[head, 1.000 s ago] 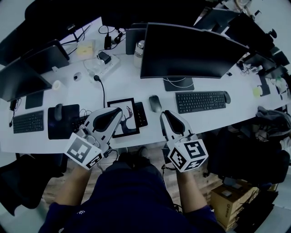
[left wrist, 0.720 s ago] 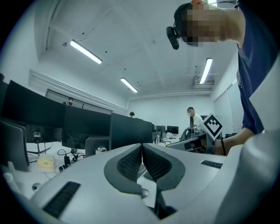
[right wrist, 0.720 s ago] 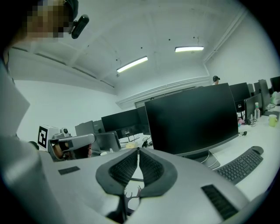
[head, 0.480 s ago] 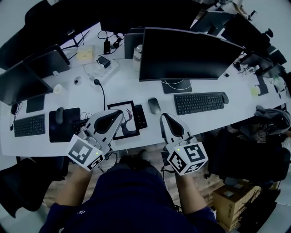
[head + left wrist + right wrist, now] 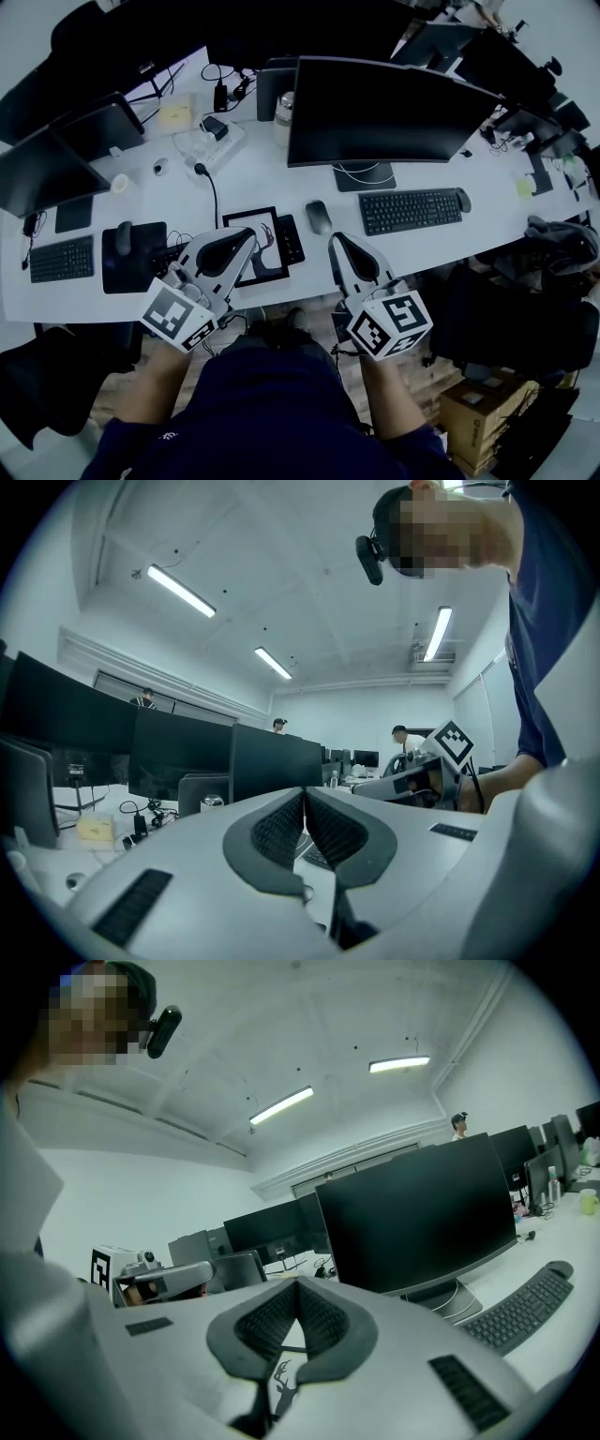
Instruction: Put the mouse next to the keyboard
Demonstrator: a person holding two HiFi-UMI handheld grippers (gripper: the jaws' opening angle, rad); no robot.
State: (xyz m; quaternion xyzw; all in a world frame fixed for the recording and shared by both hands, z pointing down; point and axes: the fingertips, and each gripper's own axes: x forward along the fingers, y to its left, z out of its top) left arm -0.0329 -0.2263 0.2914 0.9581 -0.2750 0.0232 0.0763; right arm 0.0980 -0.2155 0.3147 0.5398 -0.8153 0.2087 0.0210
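Observation:
A dark grey mouse [image 5: 319,217] lies on the white desk [image 5: 272,178], left of the black keyboard [image 5: 411,211] under the big monitor [image 5: 384,108]. My right gripper [image 5: 335,239] hovers at the desk's front edge, just in front of and slightly right of the mouse, apart from it. Its jaws are shut and empty, meeting at the tip [image 5: 298,1283]. My left gripper [image 5: 251,234] hangs over a framed deer picture [image 5: 255,246], shut with nothing in it [image 5: 303,794]. The keyboard [image 5: 520,1307] shows at the right of the right gripper view. No gripper view shows the mouse.
A second mouse [image 5: 462,199] sits at the keyboard's right end. At the left are another keyboard [image 5: 58,258] and a black pad [image 5: 131,255] with a mouse [image 5: 123,234]. Cables, a power strip [image 5: 214,141] and more monitors fill the back.
The head view has shifted slightly. Both grippers and the mouse keep their places.

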